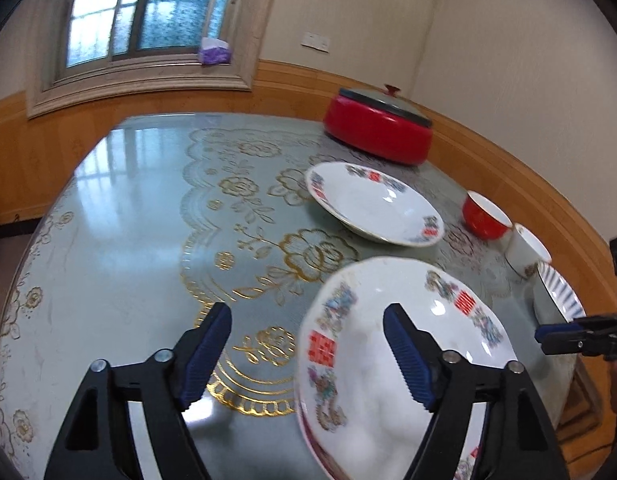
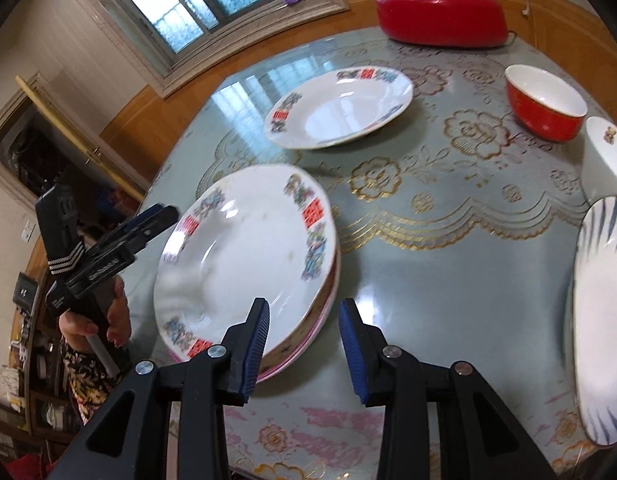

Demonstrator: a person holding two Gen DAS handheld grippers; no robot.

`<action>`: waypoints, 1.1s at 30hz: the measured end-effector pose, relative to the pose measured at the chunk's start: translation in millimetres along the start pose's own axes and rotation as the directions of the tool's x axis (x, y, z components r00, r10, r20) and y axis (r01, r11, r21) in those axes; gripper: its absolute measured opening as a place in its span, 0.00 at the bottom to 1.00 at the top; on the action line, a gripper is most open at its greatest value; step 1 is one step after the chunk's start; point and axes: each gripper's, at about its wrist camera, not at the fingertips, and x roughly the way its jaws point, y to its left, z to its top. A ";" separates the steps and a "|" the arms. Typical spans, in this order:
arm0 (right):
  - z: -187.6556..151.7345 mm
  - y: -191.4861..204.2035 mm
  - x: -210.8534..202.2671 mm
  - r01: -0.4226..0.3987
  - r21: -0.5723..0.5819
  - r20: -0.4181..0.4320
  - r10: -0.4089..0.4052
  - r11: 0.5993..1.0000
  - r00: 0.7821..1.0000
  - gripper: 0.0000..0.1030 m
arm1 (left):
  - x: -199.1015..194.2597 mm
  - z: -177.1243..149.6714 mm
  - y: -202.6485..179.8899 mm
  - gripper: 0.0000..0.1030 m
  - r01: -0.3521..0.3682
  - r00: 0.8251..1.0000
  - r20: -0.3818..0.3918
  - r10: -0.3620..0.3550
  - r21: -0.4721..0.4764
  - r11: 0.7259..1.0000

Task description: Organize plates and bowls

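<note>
A stack of white floral plates sits near the table's front edge. My left gripper is open, its right finger over the stack's rim and its left finger over the table. It also shows in the right wrist view. My right gripper is open and empty, at the stack's near right edge; its tips show in the left wrist view. A single floral plate lies farther back. A red bowl, a white bowl and a blue-striped plate are at the right.
A red lidded electric pot stands at the back of the round glass-topped table. A window and a wood-panelled wall are behind. A cabinet stands at the left.
</note>
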 end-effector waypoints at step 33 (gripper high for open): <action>141.7 -85.3 82.8 0.115 0.386 0.146 -0.184 0.915 0.972 0.40 | 55.9 80.8 59.6 0.88 -0.188 0.981 -0.099 0.169 -0.219 0.957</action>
